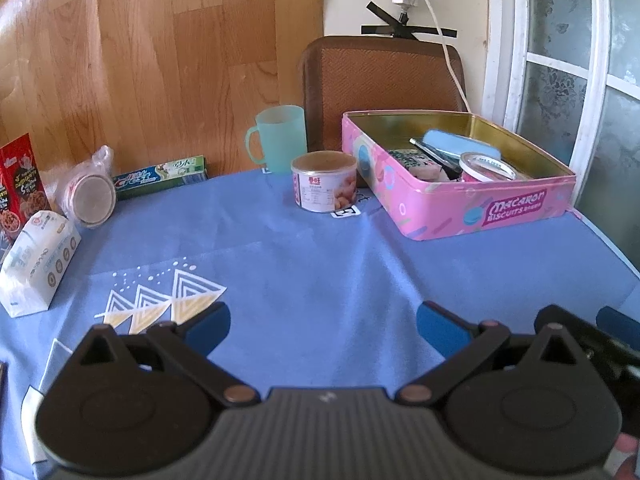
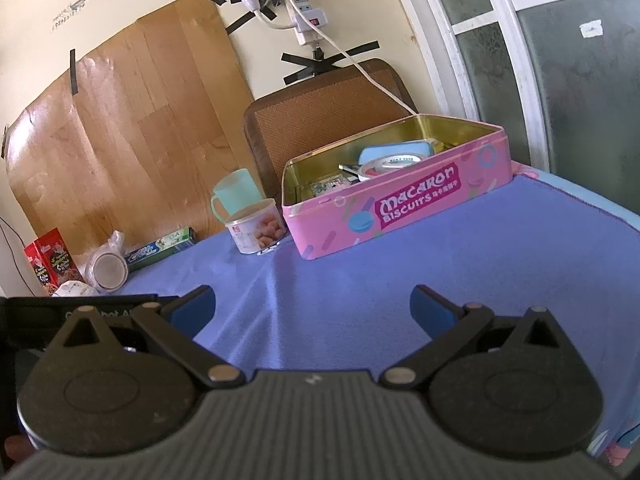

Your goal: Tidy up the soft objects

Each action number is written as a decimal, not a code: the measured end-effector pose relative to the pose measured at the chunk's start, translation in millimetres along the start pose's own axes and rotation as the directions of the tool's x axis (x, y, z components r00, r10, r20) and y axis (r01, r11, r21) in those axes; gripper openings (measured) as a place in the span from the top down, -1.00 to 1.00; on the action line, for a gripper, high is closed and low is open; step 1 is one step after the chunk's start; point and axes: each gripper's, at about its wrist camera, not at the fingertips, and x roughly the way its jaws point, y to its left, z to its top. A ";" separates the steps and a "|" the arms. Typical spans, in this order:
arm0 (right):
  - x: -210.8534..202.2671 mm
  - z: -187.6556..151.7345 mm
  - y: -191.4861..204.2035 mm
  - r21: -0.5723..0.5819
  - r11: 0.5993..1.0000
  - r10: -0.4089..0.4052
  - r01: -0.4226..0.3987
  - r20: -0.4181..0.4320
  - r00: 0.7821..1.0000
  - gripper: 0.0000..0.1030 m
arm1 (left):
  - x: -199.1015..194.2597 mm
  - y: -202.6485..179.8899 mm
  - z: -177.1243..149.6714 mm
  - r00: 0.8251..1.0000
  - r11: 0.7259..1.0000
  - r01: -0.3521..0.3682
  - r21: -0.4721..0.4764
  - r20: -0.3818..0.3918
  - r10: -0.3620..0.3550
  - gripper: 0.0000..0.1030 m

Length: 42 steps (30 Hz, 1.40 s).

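Note:
A white soft tissue pack (image 1: 38,258) lies at the table's left edge; only its top shows in the right wrist view (image 2: 74,289). A pink biscuit tin (image 1: 476,208) stands open at the back right, also in the right wrist view (image 2: 400,208); it holds a blue case (image 1: 460,142), a tape roll (image 1: 486,166) and other small items. My left gripper (image 1: 322,326) is open and empty above the blue tablecloth (image 1: 320,264). My right gripper (image 2: 312,308) is open and empty, low over the cloth, right of the left gripper's body (image 2: 60,312).
A round can (image 1: 324,186), a teal cup (image 1: 280,138), a green toothpaste box (image 1: 160,178), a bagged jar (image 1: 90,196) and a red snack box (image 1: 18,188) line the table's back and left. A brown chair back (image 1: 380,76) stands behind the tin.

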 end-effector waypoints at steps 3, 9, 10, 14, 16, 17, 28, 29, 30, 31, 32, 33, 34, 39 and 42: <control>-0.1 0.6 1.5 -0.010 1.000 -0.007 0.007 0.014 1.000 -1.00 | 1.3 1.6 1.1 1.000 1.000 -0.008 -0.005 0.002 0.008 -1.00; -2.4 3.2 0.6 -0.020 1.000 -0.016 0.017 0.044 0.999 -1.00 | 6.4 0.3 1.9 1.000 1.000 0.000 -0.005 -0.011 0.000 -1.00; -2.3 3.9 0.0 -0.020 1.000 -0.017 0.018 0.046 0.999 -1.00 | 6.8 -0.6 2.0 1.000 1.000 0.002 -0.004 -0.012 -0.002 -1.00; 0.2 11.3 -1.2 -0.029 1.000 -0.001 0.002 0.036 0.999 -1.00 | 6.9 -5.3 2.4 1.000 1.000 0.004 0.004 -0.017 -0.004 -1.00; 6.9 21.3 -0.6 -0.047 0.998 0.035 -0.036 -0.008 0.999 -1.00 | 6.4 -7.5 4.1 1.000 1.000 0.002 0.010 -0.016 -0.002 -1.00; 11.4 28.2 -1.3 -0.050 0.997 0.056 -0.058 -0.032 0.998 -1.00 | 5.6 -8.1 5.6 1.000 1.000 0.002 0.011 -0.013 -0.001 -1.00; 26.8 40.5 -7.8 -0.063 0.993 0.099 -0.102 -0.045 0.994 -1.00 | 4.2 -11.5 16.0 0.998 0.998 -0.061 -0.009 0.008 0.061 -0.99; 26.2 39.4 -9.3 -0.058 0.993 0.098 -0.100 -0.040 0.994 -1.00 | 5.0 -13.3 16.5 0.998 0.998 -0.063 -0.006 0.005 0.063 -1.00; 24.4 37.5 -10.0 -0.056 0.994 0.092 -0.094 -0.032 0.995 -1.00 | 5.7 -15.0 16.6 0.998 0.998 -0.063 -0.002 0.003 0.063 -1.00; 23.2 36.2 -11.1 -0.059 0.994 0.087 -0.089 -0.026 0.996 -1.00 | 6.0 -17.1 16.6 0.998 0.998 -0.064 0.004 0.002 0.064 -1.00; 22.2 36.0 -12.3 -0.065 0.994 0.085 -0.086 -0.022 0.996 -1.00 | 6.3 -19.2 17.3 0.998 0.998 -0.064 0.010 0.003 0.064 -1.00; 21.1 35.8 -13.2 -0.072 0.994 0.081 -0.082 -0.017 0.997 -1.00 | 6.4 -20.8 17.9 0.998 0.998 -0.064 0.013 0.005 0.064 -1.00; 19.6 35.9 -13.8 -0.079 0.994 0.074 -0.075 -0.010 0.997 -1.00 | 6.8 -22.6 18.7 0.998 0.998 -0.063 0.016 0.007 0.062 -1.00; 17.9 38.1 -20.6 -0.062 0.995 0.071 -0.071 -0.005 0.997 -1.00 | 6.3 -30.5 20.0 0.999 0.999 -0.048 0.025 0.009 0.048 -1.00; 18.0 38.2 -22.2 -0.061 0.996 0.068 -0.068 -0.003 0.998 -1.00 | 7.8 -31.8 18.3 0.999 0.999 -0.046 0.026 0.002 0.046 -1.00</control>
